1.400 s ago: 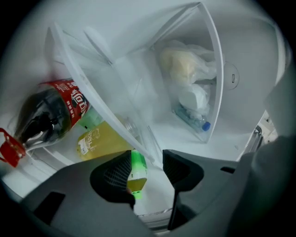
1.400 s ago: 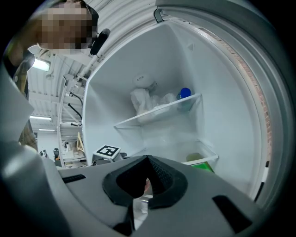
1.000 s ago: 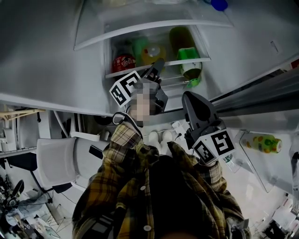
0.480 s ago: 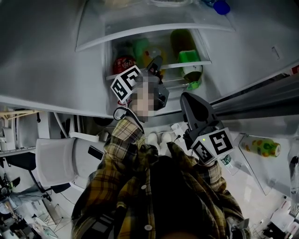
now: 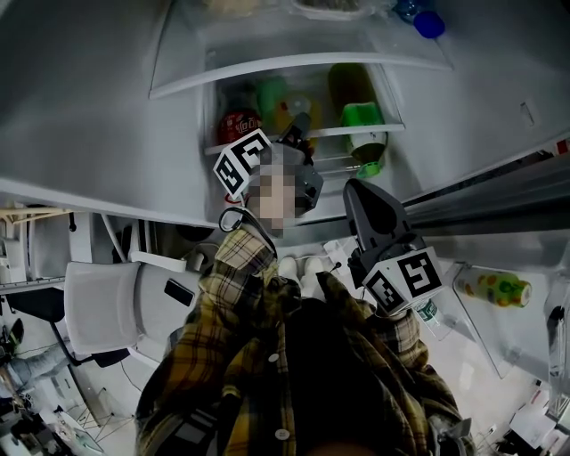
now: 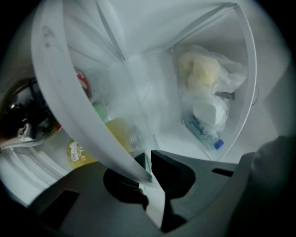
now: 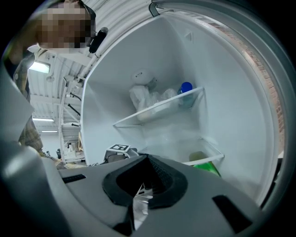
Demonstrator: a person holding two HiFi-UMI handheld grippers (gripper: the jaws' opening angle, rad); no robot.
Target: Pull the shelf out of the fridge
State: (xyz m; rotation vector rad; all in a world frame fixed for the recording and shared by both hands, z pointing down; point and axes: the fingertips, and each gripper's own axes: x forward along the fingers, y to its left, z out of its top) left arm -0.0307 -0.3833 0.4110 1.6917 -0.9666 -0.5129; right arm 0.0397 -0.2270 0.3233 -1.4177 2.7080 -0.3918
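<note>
The lower glass shelf point(image 5: 356, 130) has a white front rim and carries a red can point(image 5: 236, 120) and bottles. My left gripper point(image 5: 301, 120) reaches to that rim. In the left gripper view the white rim point(image 6: 69, 92) runs down between the two jaws of the left gripper point(image 6: 149, 159), which are closing and nip it at their tips. My right gripper point(image 5: 354, 185) hangs in front of the fridge, below the shelf and apart from it. It is shut and nothing is between its jaws point(image 7: 148, 158).
An upper glass shelf point(image 5: 294, 69) sticks out above, with white bags point(image 7: 143, 99) and a blue-capped bottle point(image 5: 427, 22). A green bottle point(image 5: 361, 116) stands at the lower shelf's right. The open door at the right holds a bottle point(image 5: 494, 287). A grey chair point(image 5: 102, 312) is at the left.
The fridge has slid slightly down in the head view. Both grippers stay in about the same places, the left one at the shelf rim.
</note>
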